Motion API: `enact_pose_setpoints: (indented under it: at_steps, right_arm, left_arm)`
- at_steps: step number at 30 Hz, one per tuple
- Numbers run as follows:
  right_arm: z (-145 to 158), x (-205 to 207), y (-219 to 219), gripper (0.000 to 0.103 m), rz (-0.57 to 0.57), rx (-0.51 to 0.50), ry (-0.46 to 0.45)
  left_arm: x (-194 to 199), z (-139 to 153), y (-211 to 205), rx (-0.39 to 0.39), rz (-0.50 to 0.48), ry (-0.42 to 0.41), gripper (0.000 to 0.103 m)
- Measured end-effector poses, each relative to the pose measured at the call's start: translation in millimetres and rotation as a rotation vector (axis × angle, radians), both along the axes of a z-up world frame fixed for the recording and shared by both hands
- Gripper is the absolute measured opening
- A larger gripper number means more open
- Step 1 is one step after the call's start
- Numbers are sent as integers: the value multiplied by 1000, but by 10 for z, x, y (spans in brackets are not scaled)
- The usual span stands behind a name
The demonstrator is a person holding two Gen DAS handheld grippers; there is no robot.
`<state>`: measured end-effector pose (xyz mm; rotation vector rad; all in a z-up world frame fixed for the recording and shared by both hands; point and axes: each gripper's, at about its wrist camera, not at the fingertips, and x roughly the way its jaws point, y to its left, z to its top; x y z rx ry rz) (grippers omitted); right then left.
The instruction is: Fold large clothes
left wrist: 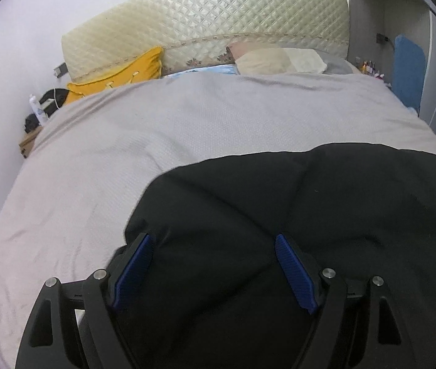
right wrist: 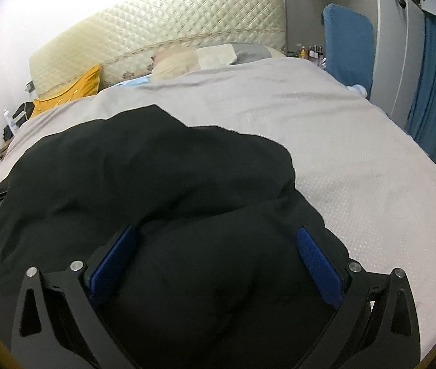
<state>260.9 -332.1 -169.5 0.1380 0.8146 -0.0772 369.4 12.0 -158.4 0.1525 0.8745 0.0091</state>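
A large black garment (left wrist: 294,203) lies bunched on the grey bedspread (left wrist: 156,129) at the near end of the bed. My left gripper (left wrist: 213,240) is open, its blue-padded fingers (left wrist: 291,270) spread wide over the garment's left part. In the right wrist view the same black garment (right wrist: 156,178) fills the lower left. My right gripper (right wrist: 218,233) is open too, its fingers (right wrist: 319,264) spread over the garment's right part near its edge on the bedspread (right wrist: 325,129). Neither gripper holds cloth.
A quilted cream headboard (left wrist: 218,21) stands at the far end with pillows (left wrist: 276,60) and a yellow cushion (left wrist: 125,73). A nightstand with bottles (left wrist: 34,113) is at far left. A blue chair (right wrist: 347,43) and blue curtain (right wrist: 433,86) stand right.
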Motion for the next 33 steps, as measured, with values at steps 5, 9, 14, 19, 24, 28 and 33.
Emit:
enact_pose_setpoints:
  at_steps: [5,9,14,19,24,28,33]
  right_arm:
    - [240,-136,86,103,-13,11,9]
    - [650,-349,134,103,-13,40,-26]
    - [1202,-736,229,103,-8,68,-78]
    - [1717,-1130,411,103,26,53,-130]
    - [2244,-1637,620,103,49,46,-226]
    - [2486,-1997,770,103,63,37,-268]
    - [2649,-2320,929,103,90,20,-290]
  left_arm:
    - [-471,431,-57,6,-26,-31,81]
    - [-932,969,-84,-23,-37,-91,92]
    - [-1502,1576,-77,-59,-60,-155,94]
    - [-2013,2010,-75,-97,-66,-149,96]
    - [-2449,2259,-51,-180,-67,-65,96]
    - [-2763,2353,-16,-181,-56,-39,96]
    - [-3023,2365,-40,-174,-60,6,96]
